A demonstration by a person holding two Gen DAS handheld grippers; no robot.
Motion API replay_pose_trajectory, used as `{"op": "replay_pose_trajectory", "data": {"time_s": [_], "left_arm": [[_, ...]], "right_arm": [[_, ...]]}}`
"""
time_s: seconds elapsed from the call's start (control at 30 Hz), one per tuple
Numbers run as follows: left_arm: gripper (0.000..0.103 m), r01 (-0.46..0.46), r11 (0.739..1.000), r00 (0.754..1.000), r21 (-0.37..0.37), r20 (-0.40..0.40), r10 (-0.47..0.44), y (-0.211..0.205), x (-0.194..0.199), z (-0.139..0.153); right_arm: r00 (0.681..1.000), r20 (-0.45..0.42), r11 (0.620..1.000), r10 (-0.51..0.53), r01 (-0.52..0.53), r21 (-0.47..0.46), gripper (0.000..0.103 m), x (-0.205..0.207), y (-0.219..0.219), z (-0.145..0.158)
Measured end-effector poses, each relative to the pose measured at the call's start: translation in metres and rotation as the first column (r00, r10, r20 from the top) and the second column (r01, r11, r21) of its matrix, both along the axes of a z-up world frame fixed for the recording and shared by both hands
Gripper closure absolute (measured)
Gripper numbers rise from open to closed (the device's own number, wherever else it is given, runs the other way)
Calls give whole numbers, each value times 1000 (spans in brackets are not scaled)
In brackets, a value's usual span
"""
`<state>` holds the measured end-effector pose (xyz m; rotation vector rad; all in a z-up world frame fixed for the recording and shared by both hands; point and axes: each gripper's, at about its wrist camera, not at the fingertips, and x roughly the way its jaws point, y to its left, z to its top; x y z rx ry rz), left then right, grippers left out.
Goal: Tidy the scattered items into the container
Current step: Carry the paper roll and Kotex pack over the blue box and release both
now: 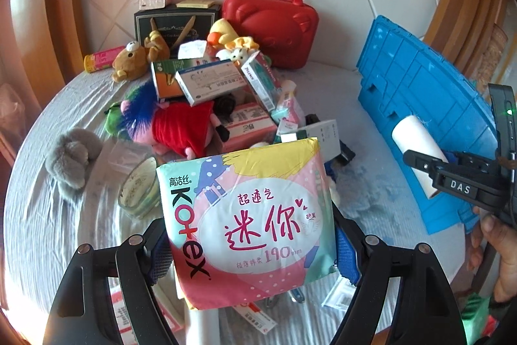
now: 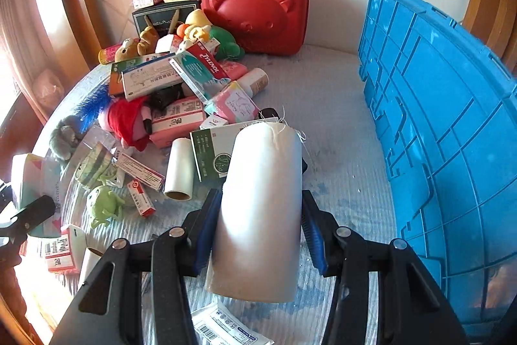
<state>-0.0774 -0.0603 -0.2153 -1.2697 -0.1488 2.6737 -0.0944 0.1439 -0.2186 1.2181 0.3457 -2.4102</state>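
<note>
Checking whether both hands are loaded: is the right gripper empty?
No, the right gripper is clamped on a white roll, its blue pads pressing both sides above the bed.

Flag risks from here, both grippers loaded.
1. The left gripper pinches only the lower part of the soft pastel Kotex pad pack; it may sag or slip.
2. The right gripper holds the smooth white roll by its curved sides; it could slide out.
3. The blue plastic crate looks tipped, so items might miss it.
</note>
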Motion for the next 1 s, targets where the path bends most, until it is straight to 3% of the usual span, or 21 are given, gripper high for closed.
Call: {"op": "replay_pose_trajectory", "data": {"time_s": [0.67,1.0], "left_arm": [[23,-65,996,986,-60,-159,55,17,2,104],[23,-103,992,972,-76,-220,84,42,3,137]], "right_arm": [[988,-129,986,80,-97,-132,56,56,28,122],[978,-186,977,100,-132,-168,55,54,61,157]]}}
